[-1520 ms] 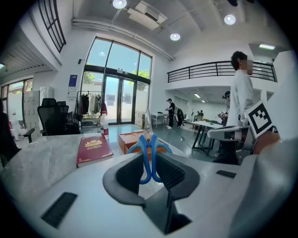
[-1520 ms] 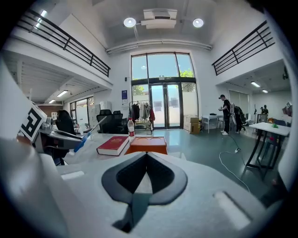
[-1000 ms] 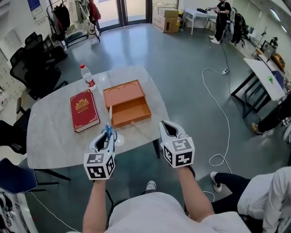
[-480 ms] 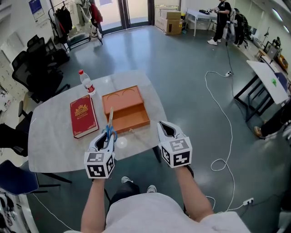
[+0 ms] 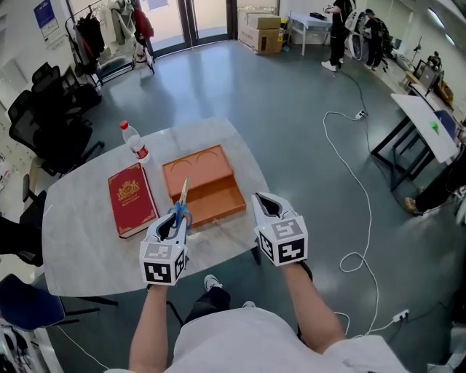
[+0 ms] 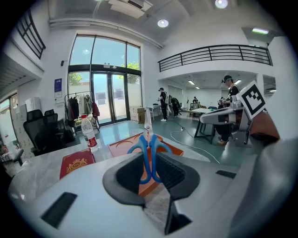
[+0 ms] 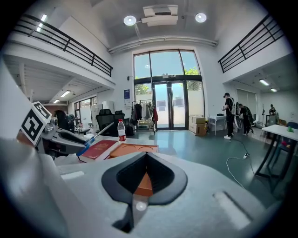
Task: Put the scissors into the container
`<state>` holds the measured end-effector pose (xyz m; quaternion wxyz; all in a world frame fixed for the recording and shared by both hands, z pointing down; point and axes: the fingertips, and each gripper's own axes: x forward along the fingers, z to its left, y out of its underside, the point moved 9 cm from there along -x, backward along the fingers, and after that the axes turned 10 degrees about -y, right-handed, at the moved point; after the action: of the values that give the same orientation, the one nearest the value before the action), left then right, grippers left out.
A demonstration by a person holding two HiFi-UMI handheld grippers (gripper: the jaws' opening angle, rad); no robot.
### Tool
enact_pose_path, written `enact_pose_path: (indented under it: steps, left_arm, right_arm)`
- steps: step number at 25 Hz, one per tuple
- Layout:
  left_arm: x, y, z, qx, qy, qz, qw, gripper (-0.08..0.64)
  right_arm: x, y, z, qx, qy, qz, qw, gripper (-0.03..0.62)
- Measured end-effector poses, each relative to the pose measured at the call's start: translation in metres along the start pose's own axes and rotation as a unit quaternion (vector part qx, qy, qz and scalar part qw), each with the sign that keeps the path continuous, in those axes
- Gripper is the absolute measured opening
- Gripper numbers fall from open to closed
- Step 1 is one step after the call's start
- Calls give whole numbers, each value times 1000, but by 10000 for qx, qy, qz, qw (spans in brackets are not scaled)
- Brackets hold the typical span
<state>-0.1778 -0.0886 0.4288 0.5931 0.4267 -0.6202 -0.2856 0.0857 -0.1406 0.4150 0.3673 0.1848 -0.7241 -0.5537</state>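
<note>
Scissors (image 5: 180,211), blue-handled, steel-bladed: left gripper (image 5: 172,223) is grasping the handles above the pale table's (image 5: 80,233) near edge, blades pointing toward the open orange box container (image 5: 218,207) by the right edge. Right gripper (image 5: 270,207) is idling, clenched on nothing. Carrying step, seemingly; next calls for advancing, lowering, releasing inside.

Nothing is coming through as a readable word or number. The red book (image 5: 132,199) is showing a gold crest on its cover, and any lettering there is too small to make out. Just beyond the book, the bottle (image 5: 135,143) is wearing a red label, its print unreadable. Far beyond the book, a blue sign (image 5: 42,12) is hanging on the wall, its text too small. On the near side of the book, the left gripper (image 5: 172,222) and right gripper (image 5: 271,206) are carrying square black-and-white markers showing patterns only.
</note>
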Motion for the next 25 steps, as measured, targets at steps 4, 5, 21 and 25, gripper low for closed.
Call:
enact_pose_path:
  steps: [4,5,21,25]
  left_arm:
    - [22,-1,15,244,238,126,9993,81]
    - [28,-1,18,301,303,160,9990,81]
    - [91,9,35,1617,1278,711,9759,81]
    - [104,8,29,1859,1532,777,9674,82]
  right_arm:
    - [22,-7,1,4,104,64,9999,5]
    - [27,-8,2,6,128,86,9999,5]
    - [81,-16,9,18,516,343,9981,5]
    - [82,-15,7,22,696,405,9968,5]
